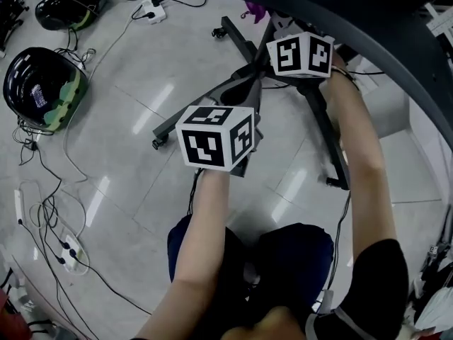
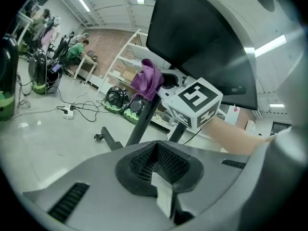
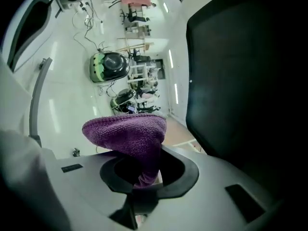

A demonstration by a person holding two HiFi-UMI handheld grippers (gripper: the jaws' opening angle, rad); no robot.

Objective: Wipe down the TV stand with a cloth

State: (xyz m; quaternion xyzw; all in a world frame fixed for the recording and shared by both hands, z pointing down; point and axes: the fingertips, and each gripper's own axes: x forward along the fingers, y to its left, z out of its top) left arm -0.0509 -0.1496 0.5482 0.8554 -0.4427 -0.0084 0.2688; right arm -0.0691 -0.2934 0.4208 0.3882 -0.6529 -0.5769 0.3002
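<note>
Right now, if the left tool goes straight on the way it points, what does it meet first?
Probably the stand's black post, just below the purple cloth; depth is unclear.

Nubbly knit cloth (image 3: 126, 134), glossy floor (image 1: 134, 76)

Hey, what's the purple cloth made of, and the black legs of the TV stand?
Purple cloth: looks like soft microfibre or terry, matte; a fine looped weave shows and it drapes in folds. Black TV stand legs: probably painted metal, satin finish; straight rigid bars with a faint sheen, though the pictures cannot confirm it.
</note>
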